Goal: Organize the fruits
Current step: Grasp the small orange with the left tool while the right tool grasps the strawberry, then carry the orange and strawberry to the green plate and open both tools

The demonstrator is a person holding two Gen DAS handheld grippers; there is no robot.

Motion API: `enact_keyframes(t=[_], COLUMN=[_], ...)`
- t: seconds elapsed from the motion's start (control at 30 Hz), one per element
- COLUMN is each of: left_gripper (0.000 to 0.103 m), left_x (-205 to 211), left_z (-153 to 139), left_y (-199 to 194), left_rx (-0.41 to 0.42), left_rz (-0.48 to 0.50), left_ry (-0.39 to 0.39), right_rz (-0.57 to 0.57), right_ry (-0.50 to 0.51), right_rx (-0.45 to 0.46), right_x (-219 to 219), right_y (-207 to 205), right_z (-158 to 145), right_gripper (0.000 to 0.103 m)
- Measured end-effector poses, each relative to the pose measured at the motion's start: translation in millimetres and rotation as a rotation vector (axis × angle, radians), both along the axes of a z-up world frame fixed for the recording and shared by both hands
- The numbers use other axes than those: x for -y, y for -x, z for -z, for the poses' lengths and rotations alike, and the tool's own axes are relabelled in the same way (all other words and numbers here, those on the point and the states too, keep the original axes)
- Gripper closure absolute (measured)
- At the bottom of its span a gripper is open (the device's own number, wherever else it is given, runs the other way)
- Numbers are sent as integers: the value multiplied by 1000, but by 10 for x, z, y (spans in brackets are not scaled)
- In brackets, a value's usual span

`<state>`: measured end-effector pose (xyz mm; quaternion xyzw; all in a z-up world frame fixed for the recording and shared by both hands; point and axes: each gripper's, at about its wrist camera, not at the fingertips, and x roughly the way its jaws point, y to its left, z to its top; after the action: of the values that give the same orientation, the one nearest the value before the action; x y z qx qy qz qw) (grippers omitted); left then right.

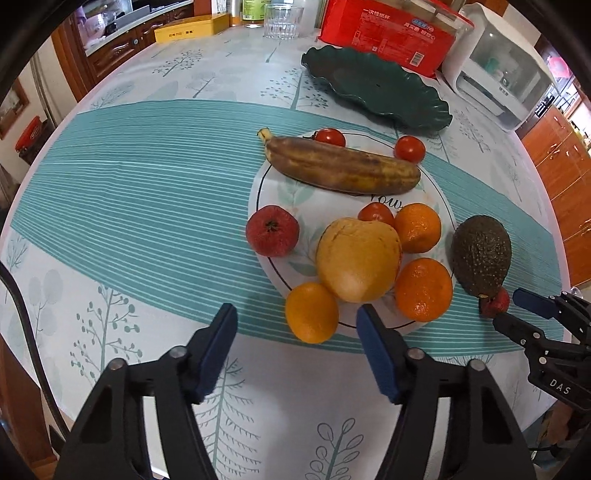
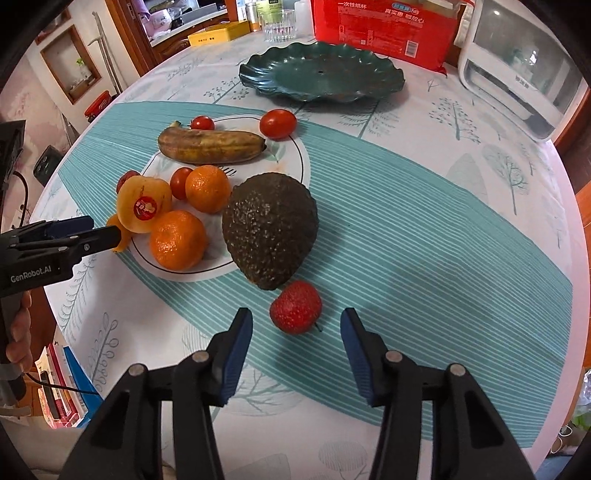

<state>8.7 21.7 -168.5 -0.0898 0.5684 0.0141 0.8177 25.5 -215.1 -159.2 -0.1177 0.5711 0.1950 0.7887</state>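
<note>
1. Left gripper (image 1: pixel 297 325) low in the left wrist view, jaws spread wide, nothing between them. Same tool seen at 9 o'clock in the right wrist view (image 2: pixel 105 230), held by a hand (image 2: pixel 18 332).
2. Right gripper (image 2: pixel 296 325) low in the right wrist view, jaws spread wide, not touching any fruit. Also at 4 o'clock in the left wrist view (image 1: pixel 511 308).
3. Small red bumpy fruit (image 2: pixel 295 307) on the tablecloth (image 2: pixel 424 240), just ahead of the right gripper's open jaws, a bit toward the left blue pad (image 2: pixel 236 354).
4. Dark bumpy avocado (image 2: pixel 271 229) right behind it at 12 o'clock, touching or almost touching it, lying off the white plate (image 1: pixel 273 184) beside its rim.
5. First orange (image 1: pixel 311 312) on the near rim of the white plate, just ahead of the left gripper.
6. Big yellow mango (image 1: pixel 357 258) in the middle of the pile, red sticker on its side in the right wrist view.
7. Two more oranges (image 1: pixel 423 288) (image 1: pixel 418 227) at 3 o'clock of the mango, touching it.
8. Red apple-like fruit (image 1: pixel 272 230) at 9 o'clock of the mango, on the plate's rim.
9. Small tomato (image 1: pixel 376 214) tucked behind the mango.
10. Brown old banana (image 1: pixel 341 166) across the far part of the plate.
11. Two more tomatoes (image 1: pixel 330 137) (image 1: pixel 410 148) behind the banana.
12. Green wavy plate (image 1: pixel 373 86) farther back at 1 o'clock, with no fruit on it.
13. Red box (image 1: pixel 388 29), glass cup (image 1: pixel 282 20) and white machine (image 1: pixel 498 66) at the far edge.
</note>
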Motion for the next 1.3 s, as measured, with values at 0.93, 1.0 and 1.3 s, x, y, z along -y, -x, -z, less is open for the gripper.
enact_keyframes(t=[0.93, 1.0, 1.3], left_gripper=[75, 75, 75], left_x=[62, 70, 212], left_z=[60, -12, -526], left_y=[43, 92, 140], left_rx=[-5, 3, 98], left_rz=[9, 16, 79], left_ry=[31, 31, 23], right_rz=[-30, -32, -24], right_ry=[-12, -18, -101], right_rx=[-17, -18, 60], right_x=[31, 58, 85], right_y=[18, 37, 3], right_z=[29, -25, -506], right_gripper=[72, 72, 72])
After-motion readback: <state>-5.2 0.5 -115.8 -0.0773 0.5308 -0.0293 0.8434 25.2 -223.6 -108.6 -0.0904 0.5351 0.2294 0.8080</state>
